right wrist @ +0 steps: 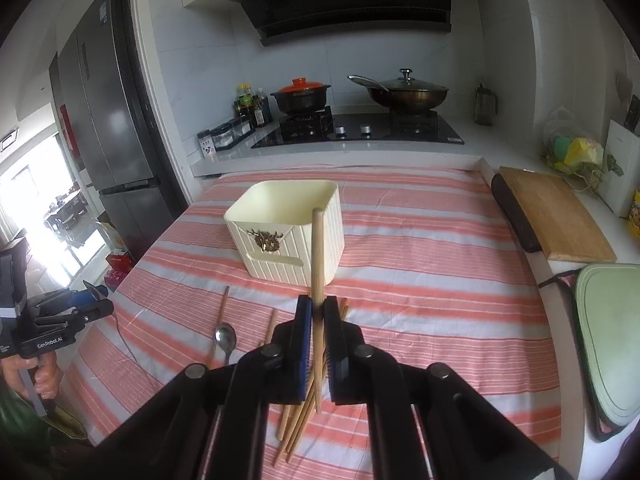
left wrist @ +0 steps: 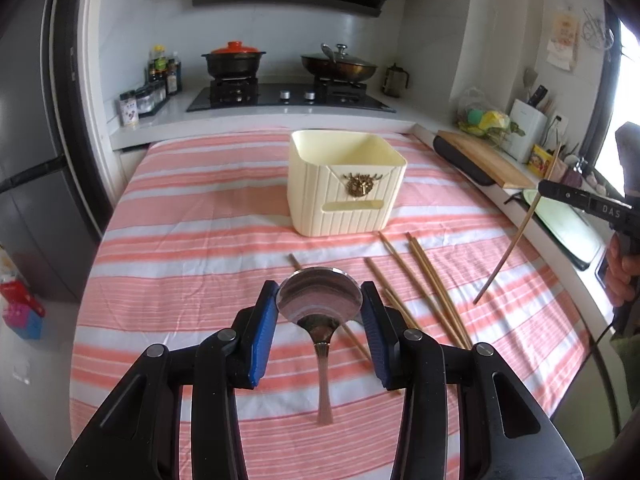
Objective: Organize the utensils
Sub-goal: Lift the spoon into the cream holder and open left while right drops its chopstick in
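My left gripper [left wrist: 320, 300] is shut on the bowl of a metal spoon [left wrist: 320, 294], held above the striped cloth with its handle hanging down toward me. My right gripper [right wrist: 317, 308] is shut on a single wooden chopstick [right wrist: 317, 256] that stands nearly upright between the blue pads. In the left wrist view the same chopstick [left wrist: 516, 236] hangs at the right, clear of the table. The cream utensil box [left wrist: 344, 200] [right wrist: 288, 252] stands open-topped farther back on the cloth. Several loose chopsticks [left wrist: 432, 280] [right wrist: 298, 420] lie in front of it. A second spoon [right wrist: 225, 338] lies on the cloth.
A pink and white striped cloth [left wrist: 200, 240] covers the table. Behind it is a stove with a red-lidded pot [left wrist: 234, 60] and a wok [left wrist: 340, 66]. A wooden cutting board [right wrist: 556, 220] and a pale green board [right wrist: 608, 340] sit along the right counter. A fridge [right wrist: 104, 120] stands left.
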Motion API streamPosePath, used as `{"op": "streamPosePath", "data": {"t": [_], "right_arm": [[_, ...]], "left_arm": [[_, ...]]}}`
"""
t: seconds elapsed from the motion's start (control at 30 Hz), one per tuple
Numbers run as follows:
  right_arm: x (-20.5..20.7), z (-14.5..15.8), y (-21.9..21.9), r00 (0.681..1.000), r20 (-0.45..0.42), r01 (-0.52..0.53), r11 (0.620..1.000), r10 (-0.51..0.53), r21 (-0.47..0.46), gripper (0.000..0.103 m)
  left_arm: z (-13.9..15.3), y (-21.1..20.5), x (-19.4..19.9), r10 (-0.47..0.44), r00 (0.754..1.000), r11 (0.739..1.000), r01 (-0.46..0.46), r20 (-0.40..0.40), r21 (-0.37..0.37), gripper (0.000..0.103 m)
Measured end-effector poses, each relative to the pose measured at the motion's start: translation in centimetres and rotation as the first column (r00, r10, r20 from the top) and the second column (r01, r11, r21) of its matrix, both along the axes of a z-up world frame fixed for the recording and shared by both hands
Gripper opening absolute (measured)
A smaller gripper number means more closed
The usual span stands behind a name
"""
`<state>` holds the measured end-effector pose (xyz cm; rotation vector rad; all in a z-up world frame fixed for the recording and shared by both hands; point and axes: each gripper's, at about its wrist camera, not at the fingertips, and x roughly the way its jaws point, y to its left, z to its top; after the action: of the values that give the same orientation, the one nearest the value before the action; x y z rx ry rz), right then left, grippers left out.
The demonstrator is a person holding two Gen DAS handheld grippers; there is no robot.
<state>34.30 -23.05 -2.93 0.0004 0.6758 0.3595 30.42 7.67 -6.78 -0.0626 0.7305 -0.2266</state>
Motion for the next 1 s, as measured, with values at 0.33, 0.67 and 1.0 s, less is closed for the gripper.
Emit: {"op": "streamPosePath", "data": {"t": [0.33, 0.67, 1.0], "right_arm": [[0.6, 2.1, 1.2, 0.998, 0.054, -0.017, 1.0, 0.016, 0.025, 0.007], [4.6, 6.2, 1.9, 0.994, 0.109, -0.02, 0.994, 0.009, 0.105, 0.007], [11.8, 10.3, 4.8, 0.971, 0.239, -0.019, 0.989, -0.017, 0.145, 0.006]], "left_arm": [[2.2, 0.6, 1.3, -0.009, 1.0, 1.0, 0.009, 0.003, -0.025, 0.041], [11.1, 0.7, 5.8, -0.039, 0.991, 0.997, 0.047, 0.128, -0.06, 0.041], [16.4, -1.4, 15.6, 0.048, 0.958, 0.997, -0.027, 0.283, -0.079, 0.041]]}}
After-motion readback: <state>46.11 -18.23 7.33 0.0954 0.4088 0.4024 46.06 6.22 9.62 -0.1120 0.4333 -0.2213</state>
